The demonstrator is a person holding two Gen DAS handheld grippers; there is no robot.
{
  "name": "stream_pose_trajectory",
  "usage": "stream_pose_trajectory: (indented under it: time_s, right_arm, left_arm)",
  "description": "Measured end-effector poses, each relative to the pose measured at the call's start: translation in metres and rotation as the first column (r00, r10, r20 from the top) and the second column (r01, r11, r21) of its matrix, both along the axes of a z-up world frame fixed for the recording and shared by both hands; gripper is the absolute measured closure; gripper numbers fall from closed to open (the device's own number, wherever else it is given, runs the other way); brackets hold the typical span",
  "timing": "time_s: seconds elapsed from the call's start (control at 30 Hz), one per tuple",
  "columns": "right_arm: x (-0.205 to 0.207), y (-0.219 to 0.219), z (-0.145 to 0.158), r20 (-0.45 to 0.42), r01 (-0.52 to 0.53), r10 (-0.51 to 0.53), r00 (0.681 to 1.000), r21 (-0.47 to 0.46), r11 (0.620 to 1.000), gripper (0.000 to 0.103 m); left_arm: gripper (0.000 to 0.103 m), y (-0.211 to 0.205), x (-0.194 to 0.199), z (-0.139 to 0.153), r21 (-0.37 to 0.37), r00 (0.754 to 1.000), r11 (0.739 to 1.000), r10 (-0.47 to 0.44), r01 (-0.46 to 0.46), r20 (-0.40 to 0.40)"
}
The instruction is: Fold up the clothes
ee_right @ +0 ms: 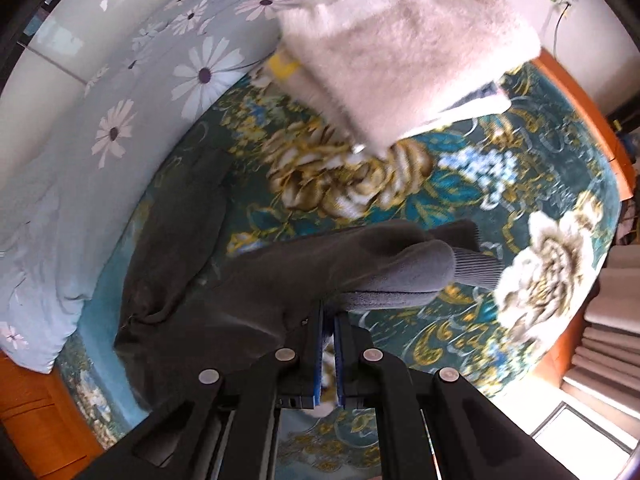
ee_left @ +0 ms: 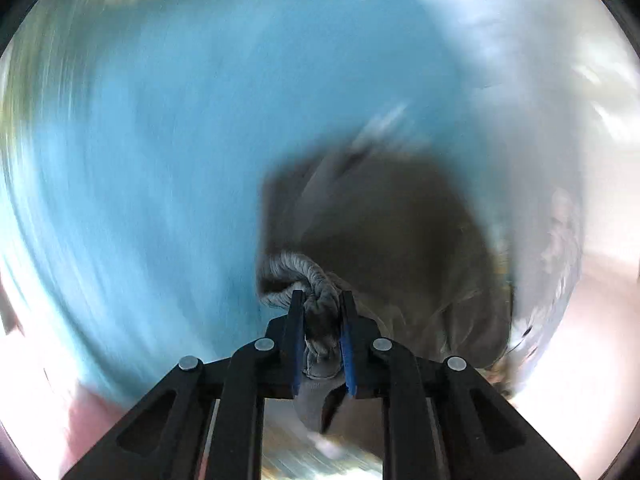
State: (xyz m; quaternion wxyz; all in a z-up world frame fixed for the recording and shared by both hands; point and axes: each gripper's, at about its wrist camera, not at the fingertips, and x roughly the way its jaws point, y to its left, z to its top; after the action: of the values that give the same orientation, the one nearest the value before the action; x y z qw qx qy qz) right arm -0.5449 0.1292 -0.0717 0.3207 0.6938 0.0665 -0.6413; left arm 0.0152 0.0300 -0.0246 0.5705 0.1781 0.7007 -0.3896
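Observation:
A dark grey sweater (ee_right: 280,264) with ribbed cuffs hangs over the green flowered bedspread (ee_right: 460,320). My right gripper (ee_right: 329,308) is shut on a thin fold of it, with a sleeve and its cuff (ee_right: 476,268) sticking out to the right. In the left wrist view, which is heavily blurred, my left gripper (ee_left: 322,300) is shut on a bunched ribbed hem (ee_left: 304,272) of the same grey sweater (ee_left: 400,240), which hangs beyond the fingers.
A folded fluffy white garment (ee_right: 404,52) lies on the bedspread at the far side. A pale blue daisy-print quilt (ee_right: 100,140) lies along the left. The orange wooden bed frame (ee_right: 580,100) edges the bed. The left wrist view shows a blurred blue surface (ee_left: 160,140).

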Motion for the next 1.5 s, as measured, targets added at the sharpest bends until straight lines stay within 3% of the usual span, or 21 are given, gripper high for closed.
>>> stream_pose_trajectory:
  time_s: [0.1, 0.17, 0.23, 0.33, 0.4, 0.5, 0.53, 0.63, 0.8, 0.9, 0.97, 1.1, 1.2, 1.3, 1.5]
  right_arm:
    - [0.018, 0.002, 0.001, 0.025, -0.013, 0.014, 1.0, -0.052, 0.999, 0.098]
    - [0.031, 0.005, 0.003, 0.035, -0.023, 0.026, 0.999, -0.087, 0.996, 0.098]
    - [0.044, 0.007, -0.002, 0.035, -0.043, 0.046, 0.998, -0.083, 0.996, 0.098]
    - [0.061, 0.009, -0.019, 0.03, -0.073, 0.074, 0.997, -0.016, 0.997, 0.098]
    - [0.069, 0.013, -0.034, 0.047, -0.075, 0.073, 0.996, 0.041, 0.996, 0.098]
    - [0.079, 0.02, -0.052, 0.088, -0.072, 0.063, 0.994, 0.102, 0.992, 0.098]
    - [0.08, 0.02, -0.052, 0.083, -0.083, 0.074, 0.994, 0.108, 0.991, 0.098]
    - [0.078, 0.011, -0.038, 0.05, -0.1, 0.096, 0.994, 0.084, 0.991, 0.098]
    - [0.065, -0.003, 0.024, -0.043, -0.076, 0.072, 0.996, -0.096, 0.992, 0.098]
    - [0.066, -0.005, 0.056, -0.13, -0.123, 0.1, 0.986, -0.179, 0.976, 0.098]
    - [0.071, -0.006, 0.061, -0.167, -0.164, 0.134, 0.977, -0.183, 0.969, 0.098]
    - [0.074, 0.009, 0.001, -0.047, -0.1, 0.098, 0.994, -0.032, 0.995, 0.098]
    - [0.067, 0.016, -0.018, 0.014, -0.055, 0.055, 0.998, 0.001, 0.998, 0.098]
    - [0.06, 0.015, -0.029, 0.05, -0.027, 0.025, 0.998, 0.026, 0.999, 0.098]
    - [0.046, -0.056, -0.005, -0.032, -0.114, 0.114, 0.993, -0.018, 0.993, 0.099]
  left_arm:
    - [0.087, -0.002, 0.032, 0.075, -0.203, 0.994, 0.977, -0.049, 0.069, 0.103]
    - [0.087, 0.016, 0.056, 0.094, -0.238, 0.99, 0.969, -0.031, 0.064, 0.138]
    - [0.087, 0.035, 0.077, 0.079, -0.176, 0.988, 0.984, -0.007, 0.034, 0.153]
    - [0.087, 0.072, 0.102, 0.01, 0.041, 0.991, 0.996, 0.08, -0.084, 0.105]
    - [0.087, 0.096, 0.111, -0.032, 0.175, 0.987, 0.973, 0.138, -0.151, 0.087]
    - [0.087, 0.113, 0.112, -0.062, 0.281, 0.98, 0.94, 0.179, -0.196, 0.086]
    - [0.087, 0.112, 0.112, -0.064, 0.29, 0.98, 0.936, 0.181, -0.198, 0.086]
    - [0.087, 0.091, 0.11, -0.046, 0.234, 0.985, 0.958, 0.148, -0.166, 0.092]
    - [0.087, 0.056, 0.106, 0.026, -0.015, 0.992, 0.994, 0.109, -0.108, 0.056]
    - [0.087, 0.057, 0.107, 0.047, -0.089, 0.994, 0.994, 0.076, -0.069, 0.079]
    - [0.087, 0.066, 0.107, 0.038, -0.047, 0.992, 0.996, 0.077, -0.072, 0.097]
    - [0.087, 0.095, 0.112, 0.0, 0.118, 0.987, 0.983, 0.127, -0.138, 0.098]
    - [0.087, 0.109, 0.113, -0.012, 0.192, 0.983, 0.966, 0.157, -0.172, 0.091]
    - [0.087, 0.101, 0.111, -0.005, 0.204, 0.98, 0.96, 0.175, -0.192, 0.096]
    - [0.087, 0.071, 0.104, 0.003, 0.224, 0.978, 0.954, 0.181, -0.2, 0.106]
